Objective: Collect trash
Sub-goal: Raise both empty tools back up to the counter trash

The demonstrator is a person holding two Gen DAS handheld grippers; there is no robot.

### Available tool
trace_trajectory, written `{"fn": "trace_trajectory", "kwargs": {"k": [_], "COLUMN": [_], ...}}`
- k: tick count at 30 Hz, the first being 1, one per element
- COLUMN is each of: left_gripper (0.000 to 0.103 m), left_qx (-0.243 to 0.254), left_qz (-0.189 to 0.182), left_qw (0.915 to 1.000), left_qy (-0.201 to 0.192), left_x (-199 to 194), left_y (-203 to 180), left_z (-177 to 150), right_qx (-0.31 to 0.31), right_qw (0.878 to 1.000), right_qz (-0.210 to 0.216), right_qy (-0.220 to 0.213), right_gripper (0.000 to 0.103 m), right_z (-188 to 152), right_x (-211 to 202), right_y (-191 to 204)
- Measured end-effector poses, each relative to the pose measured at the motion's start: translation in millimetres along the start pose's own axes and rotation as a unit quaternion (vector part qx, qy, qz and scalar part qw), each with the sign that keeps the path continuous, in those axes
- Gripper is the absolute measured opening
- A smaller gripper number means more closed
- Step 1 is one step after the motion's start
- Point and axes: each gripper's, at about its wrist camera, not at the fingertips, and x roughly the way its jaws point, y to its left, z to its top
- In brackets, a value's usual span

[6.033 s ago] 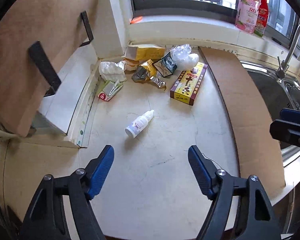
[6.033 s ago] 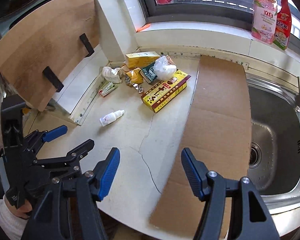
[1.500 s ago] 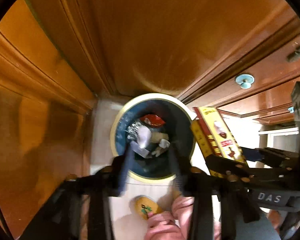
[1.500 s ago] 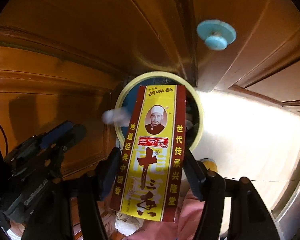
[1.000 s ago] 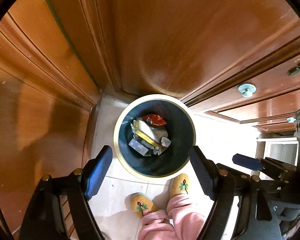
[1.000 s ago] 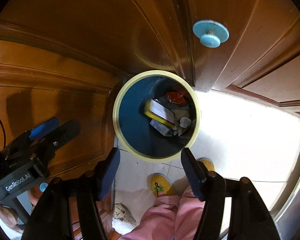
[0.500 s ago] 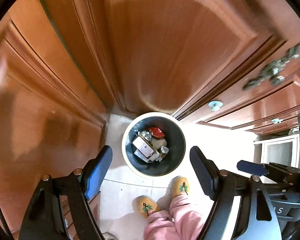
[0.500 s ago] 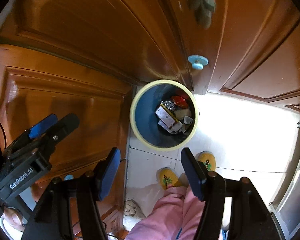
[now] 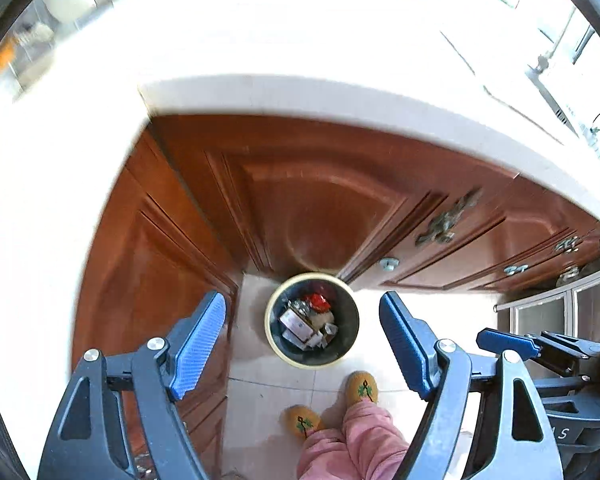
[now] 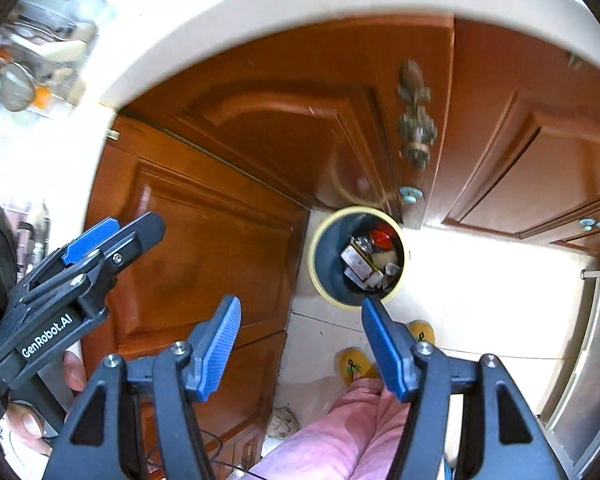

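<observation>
**Bin in the cabinet corner**

Wooden cabinets meet at an inside corner under a pale counter, and pale floor tiles run out from their base. On the tiles, tucked into that corner, stands the round bin, upright with its mouth facing up. It is dark inside with a cream rim. Trash lies heaped in it: a flat box on a slant, a red wrapper and pale crumpled bits. Yellow slippers stand just beside it. The left gripper hangs high above, jaws wide apart and holding nothing. The right gripper is likewise spread and bare.
</observation>
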Motion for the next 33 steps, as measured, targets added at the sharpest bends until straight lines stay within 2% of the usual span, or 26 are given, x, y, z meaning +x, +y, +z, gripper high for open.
{"fn": "trace_trajectory", "kwargs": {"k": [11, 19, 25, 33], "left_gripper": [0.078, 0.078, 0.078, 0.078], "left_qx": [-0.004, 0.007, 0.012, 0.016], "left_qz": [0.023, 0.033, 0.055, 0.049], "left_qw": [0.9969, 0.9934, 0.989, 0.9844], "left_qy": [-0.076, -0.11, -0.137, -0.168], "left_x": [-106.3, -143.2, -169.6, -187.3], "left_y": [7.1, 1.8, 1.8, 1.2], "left_z": [34.2, 57.9, 74.4, 104.5], "right_qx": [-0.015, -0.023, -0.029, -0.038], "right_qw": [0.997, 0.99, 0.982, 0.975], "right_qz": [-0.003, -0.005, -0.017, -0.026], "right_qy": [-0.076, -0.141, -0.187, -0.22], "right_gripper": [0.064, 0.064, 0.064, 0.064], "right_z": [3.6, 11.9, 20.0, 46.1], "right_x": [-80.3, -130.8, -167.8, -197.2], "right_y": [36.1, 62.6, 77.1, 84.3]}}
